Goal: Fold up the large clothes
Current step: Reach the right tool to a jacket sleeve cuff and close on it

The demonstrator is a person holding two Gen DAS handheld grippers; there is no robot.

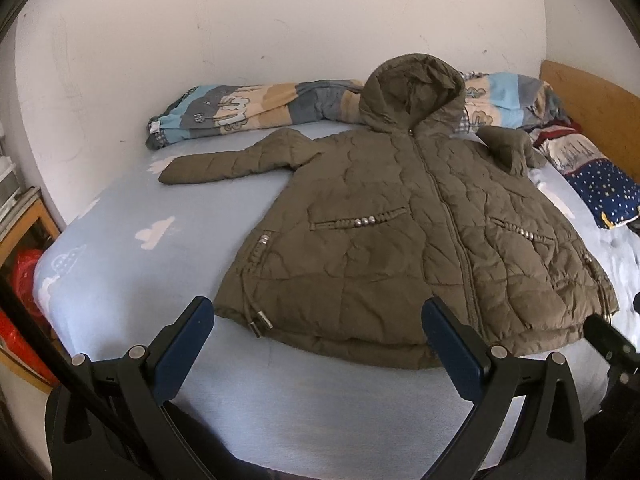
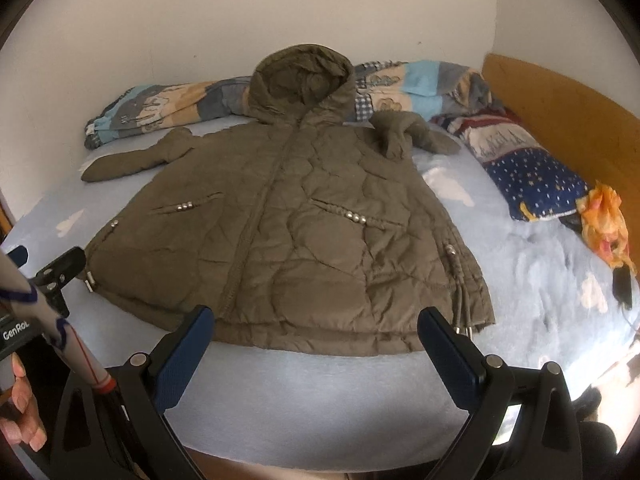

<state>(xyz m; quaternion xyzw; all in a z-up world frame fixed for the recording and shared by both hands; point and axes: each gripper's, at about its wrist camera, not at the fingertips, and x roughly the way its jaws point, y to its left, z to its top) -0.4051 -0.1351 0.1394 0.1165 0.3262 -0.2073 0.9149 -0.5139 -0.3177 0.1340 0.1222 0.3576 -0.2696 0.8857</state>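
An olive quilted hooded jacket (image 1: pixel 400 224) (image 2: pixel 296 232) lies front up and zipped on the light blue bed sheet (image 1: pixel 128 272) (image 2: pixel 320 392). Its left sleeve (image 1: pixel 236 158) (image 2: pixel 136 160) stretches out flat; its right sleeve (image 1: pixel 510 148) (image 2: pixel 412 132) is bunched near the shoulder. The hood (image 1: pixel 412 92) (image 2: pixel 304 80) rests against a rolled quilt. My left gripper (image 1: pixel 316 320) stands open just short of the hem, nothing between its fingers. My right gripper (image 2: pixel 314 328) is open too, hovering at the hem's right half. The left gripper's tip (image 2: pixel 60 272) shows at the left of the right wrist view.
A rolled patterned quilt (image 1: pixel 256 112) (image 2: pixel 168 108) lies along the white wall. A dark blue starred pillow (image 1: pixel 600 184) (image 2: pixel 532 176) sits by the wooden headboard (image 1: pixel 592 100) (image 2: pixel 568 120). An orange cloth (image 2: pixel 604 220) lies at the right. A red item (image 1: pixel 24 300) stands off the bed's left. A hand (image 2: pixel 20 408) holds the other handle.
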